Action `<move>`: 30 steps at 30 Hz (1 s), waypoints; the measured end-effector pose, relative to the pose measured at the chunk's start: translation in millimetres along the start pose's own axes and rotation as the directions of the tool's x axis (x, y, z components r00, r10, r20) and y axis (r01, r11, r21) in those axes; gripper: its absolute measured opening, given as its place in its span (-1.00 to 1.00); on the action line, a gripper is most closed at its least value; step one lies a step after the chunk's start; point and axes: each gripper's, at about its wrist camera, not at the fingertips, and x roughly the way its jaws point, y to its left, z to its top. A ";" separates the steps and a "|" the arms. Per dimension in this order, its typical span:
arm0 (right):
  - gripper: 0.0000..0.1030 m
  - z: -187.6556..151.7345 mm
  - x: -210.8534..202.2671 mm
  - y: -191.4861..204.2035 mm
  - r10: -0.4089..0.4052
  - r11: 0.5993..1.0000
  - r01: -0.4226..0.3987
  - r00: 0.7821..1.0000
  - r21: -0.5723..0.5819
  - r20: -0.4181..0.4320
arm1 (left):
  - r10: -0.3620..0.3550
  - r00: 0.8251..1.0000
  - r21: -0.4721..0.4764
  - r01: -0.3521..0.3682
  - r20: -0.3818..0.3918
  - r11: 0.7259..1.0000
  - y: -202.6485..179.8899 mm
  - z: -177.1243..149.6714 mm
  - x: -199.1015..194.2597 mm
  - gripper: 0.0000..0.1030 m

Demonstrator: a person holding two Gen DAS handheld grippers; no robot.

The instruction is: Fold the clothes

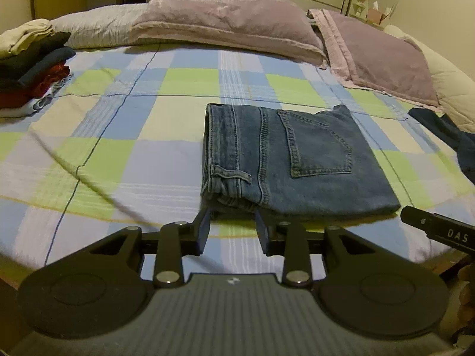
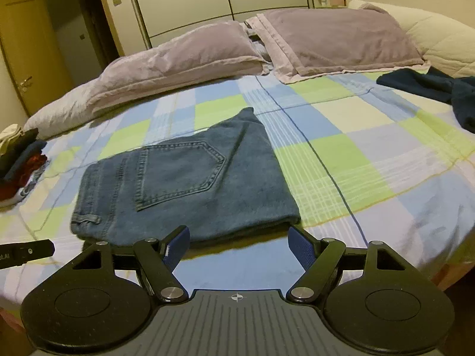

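A pair of blue jeans (image 1: 291, 160) lies folded into a thick rectangle on the checked bedspread (image 1: 118, 136), back pocket up. It also shows in the right wrist view (image 2: 184, 184). My left gripper (image 1: 233, 221) is open and empty, its fingertips at the near left edge of the jeans by the waistband. My right gripper (image 2: 239, 235) is open wider and empty, just in front of the jeans' near right edge. Part of the right gripper (image 1: 439, 231) shows in the left wrist view.
A stack of folded clothes (image 1: 32, 68) sits at the bed's far left. A dark blue unfolded garment (image 2: 436, 92) lies at the right. Two purple pillows (image 1: 231, 26) and a cream quilt (image 2: 445, 41) line the head. The bed's near edge is below the grippers.
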 end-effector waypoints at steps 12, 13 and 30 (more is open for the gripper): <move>0.48 -16.1 -53.8 6.9 -0.002 1.000 0.002 0.997 0.001 0.073 | -0.046 0.996 0.002 0.046 0.077 0.999 4.0 -26.5 -53.6 -0.38; 0.48 -18.4 -56.8 6.3 -0.003 1.000 0.002 0.997 0.002 0.079 | -0.051 0.996 -0.002 0.051 0.078 0.999 5.7 -30.1 -55.4 -0.38; 0.48 -30.0 -13.1 -34.9 -0.058 0.994 0.057 0.998 0.091 0.016 | -0.129 0.987 -0.029 0.132 0.101 0.991 29.0 -31.3 -12.8 -0.65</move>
